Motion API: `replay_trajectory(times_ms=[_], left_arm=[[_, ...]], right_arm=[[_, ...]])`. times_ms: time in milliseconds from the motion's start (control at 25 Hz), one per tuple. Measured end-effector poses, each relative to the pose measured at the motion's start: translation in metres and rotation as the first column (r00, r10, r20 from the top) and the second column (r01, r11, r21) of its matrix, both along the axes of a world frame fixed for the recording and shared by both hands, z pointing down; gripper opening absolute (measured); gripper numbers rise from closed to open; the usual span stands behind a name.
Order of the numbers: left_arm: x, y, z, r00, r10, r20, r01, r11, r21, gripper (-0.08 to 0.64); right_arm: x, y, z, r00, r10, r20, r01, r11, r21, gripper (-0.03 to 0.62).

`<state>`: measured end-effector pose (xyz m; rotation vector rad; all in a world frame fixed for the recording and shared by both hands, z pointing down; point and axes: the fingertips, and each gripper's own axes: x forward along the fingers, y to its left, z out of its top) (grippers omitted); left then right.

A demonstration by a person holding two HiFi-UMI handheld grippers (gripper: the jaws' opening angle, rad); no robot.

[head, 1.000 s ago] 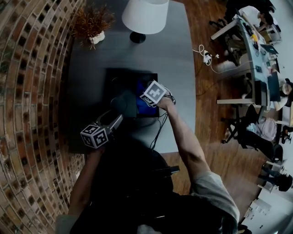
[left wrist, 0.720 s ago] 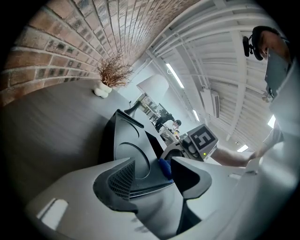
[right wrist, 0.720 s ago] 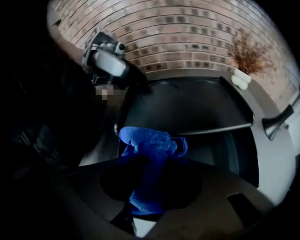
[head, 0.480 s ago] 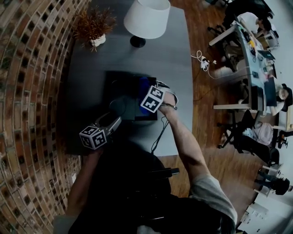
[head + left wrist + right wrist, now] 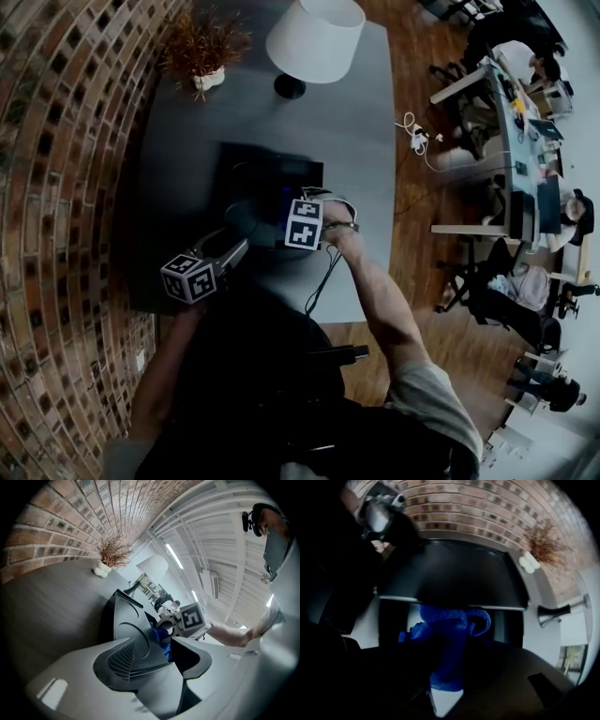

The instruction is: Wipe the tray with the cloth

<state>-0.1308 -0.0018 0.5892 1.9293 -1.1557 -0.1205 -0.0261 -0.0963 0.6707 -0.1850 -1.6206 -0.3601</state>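
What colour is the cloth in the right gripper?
Blue; the cloth shows best in the right gripper view.

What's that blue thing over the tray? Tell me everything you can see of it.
The cloth is bright blue, fuzzy like microfibre, and crumpled into a bunch. The right gripper, pointing down, pinches one end between its jaws; the loose folds bulge out over the black tray.

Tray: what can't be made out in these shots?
- Dirt or streaks on the tray: head view, too dark and small.
- Where the cloth meets the tray: right gripper view, shadow and bunched cloth hide it.
- Tray's near edge under the right gripper: head view, its marker cube covers it.
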Motion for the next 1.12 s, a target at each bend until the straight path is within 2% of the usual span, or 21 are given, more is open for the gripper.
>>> replay_trajectory(times_ms=[80,120,200,240,280,360,400,520,560,600,760,960,1040,1120], left_arm=[[0.001,0.000,-0.001,1.000,-0.002,-0.004,0.002,1.000,0.004,0.225],[0.001,0.000,-0.001,1.000,-0.004,-0.005,0.004,1.000,0.006,0.227],[0.001,-0.001,-0.002,1.000,-0.007,-0.007,0.007,1.000,0.010,0.227],[0.000,-0.001,-0.003,1.000,-0.009,-0.010,0.009,1.000,0.011,0.225],[0.000,-0.001,-0.003,1.000,-0.010,-0.013,0.011,1.000,0.012,0.225],[0.000,-0.001,-0.002,1.000,-0.011,-0.018,0.012,1.000,0.012,0.226],[0.001,0.000,-0.002,1.000,-0.012,-0.019,0.012,1.000,0.011,0.225],[0.003,0.000,-0.002,1.000,-0.004,-0.026,0.005,1.000,0.010,0.225],[0.004,-0.001,-0.002,1.000,0.003,-0.027,-0.003,1.000,0.011,0.225],[0.005,-0.001,-0.002,1.000,0.011,-0.026,-0.011,1.000,0.013,0.225],[0.007,0.001,-0.002,0.999,0.024,-0.036,-0.024,1.000,0.008,0.225],[0.008,0.000,-0.002,0.999,0.028,-0.035,-0.028,1.000,0.012,0.225],[0.009,0.001,-0.001,0.999,0.035,-0.036,-0.035,0.999,0.009,0.225],[0.009,0.002,-0.002,0.998,0.041,-0.041,-0.040,0.999,0.005,0.225]], right_arm=[[0.013,0.034,0.000,0.991,-0.115,-0.063,0.111,0.992,-0.064,0.135],[0.016,0.041,-0.001,0.987,-0.140,-0.077,0.134,0.988,-0.080,0.135],[0.015,0.023,-0.006,0.994,-0.083,-0.072,0.081,0.996,-0.031,0.135],[0.012,-0.002,-0.011,0.998,-0.015,-0.056,0.018,0.999,0.043,0.136],[0.010,-0.032,-0.018,0.998,0.052,-0.035,-0.047,0.989,0.140,0.135],[0.004,-0.084,-0.031,0.993,0.115,-0.006,-0.106,0.939,0.326,0.136],[0.001,-0.100,-0.034,0.995,0.099,-0.019,-0.083,0.915,0.394,0.136],[-0.005,-0.118,-0.026,0.985,-0.015,-0.171,0.105,0.844,0.527,0.137],[-0.005,-0.119,-0.023,0.974,-0.041,-0.221,0.159,0.820,0.550,0.137],[-0.005,-0.118,-0.021,0.966,-0.055,-0.252,0.191,0.809,0.556,0.137],[0.002,-0.104,-0.012,0.965,-0.057,-0.256,0.183,0.846,0.500,0.137],[0.000,-0.112,0.005,0.957,-0.038,-0.287,0.174,0.868,0.466,0.135],[0.004,-0.103,0.006,0.942,-0.041,-0.334,0.183,0.895,0.406,0.135],[0.013,-0.080,0.005,0.925,-0.060,-0.375,0.183,0.936,0.302,0.136]])
